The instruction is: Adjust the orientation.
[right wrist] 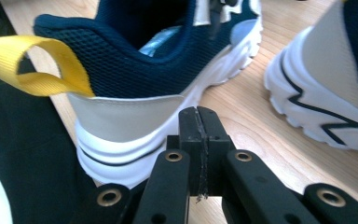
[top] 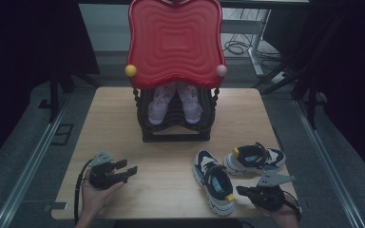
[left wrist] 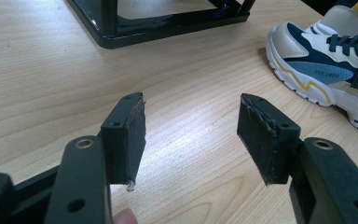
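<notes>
Two navy, white and blue sneakers lie on the wooden table (top: 123, 118). The near sneaker (top: 214, 180) has its heel toward me, with a yellow pull loop (right wrist: 32, 60) on it. The far sneaker (top: 254, 159) lies to its right. My right gripper (top: 240, 190) sits just right of the near sneaker's heel; in the right gripper view its jaws (right wrist: 199, 126) are pressed together with nothing between them, right behind the near sneaker's heel (right wrist: 126, 116). My left gripper (top: 127, 167) rests at the front left, open and empty (left wrist: 191, 121), pointing toward a sneaker (left wrist: 321, 70).
A black shoe rack (top: 176, 133) with a red wavy top (top: 176, 42) stands at the table's back middle and holds a pair of pink shoes (top: 161, 104). Its base (left wrist: 168, 23) lies ahead of the left gripper. Bare wood stretches between the grippers.
</notes>
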